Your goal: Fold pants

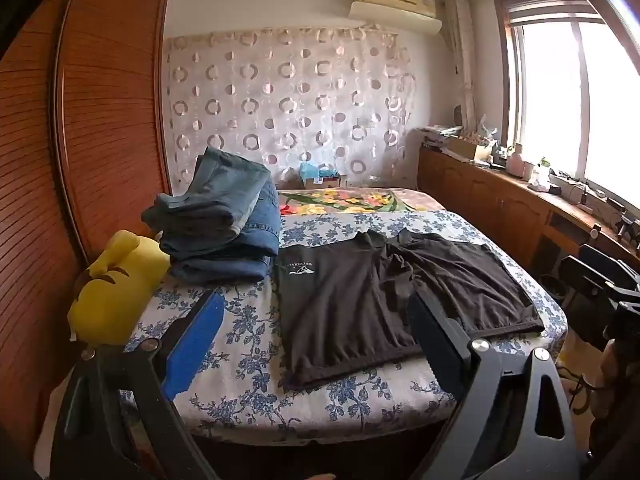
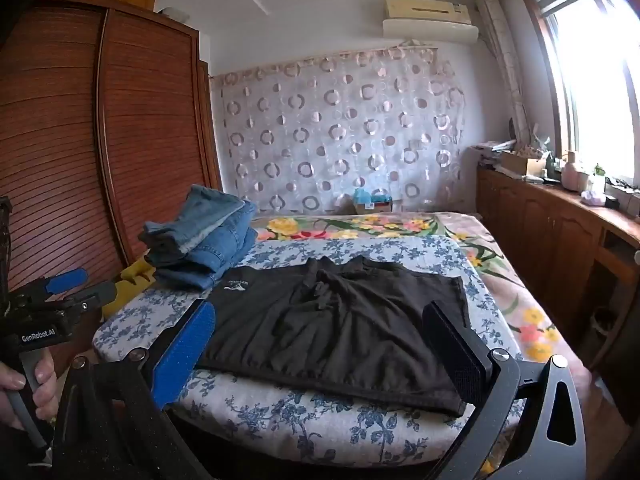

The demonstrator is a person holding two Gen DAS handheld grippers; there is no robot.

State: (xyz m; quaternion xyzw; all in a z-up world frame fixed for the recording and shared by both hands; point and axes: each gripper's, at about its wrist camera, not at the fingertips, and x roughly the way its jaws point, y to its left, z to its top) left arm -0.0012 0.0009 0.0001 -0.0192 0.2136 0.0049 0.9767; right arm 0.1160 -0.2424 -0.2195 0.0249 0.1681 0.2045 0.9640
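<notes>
Centre of my frame, black pants (image 2: 340,320) spread flat, rumpled at the crotch, left gripper (image 1: 316,344) and right gripper (image 2: 320,352) both spread wide, empty.

A tall reddish-brown slatted wooden wardrobe (image 2: 100,140) fills the left wall. Across the far wall hangs a sheer pale curtain patterned with rings (image 2: 340,128), and above it sits a cream wall-mounted air conditioner (image 2: 430,18). Bright daylight pours through the wood-framed window (image 2: 592,92) on the right, over a long row of low brown wooden cabinets (image 2: 552,232) whose top is cluttered. The ceiling is white.
</notes>
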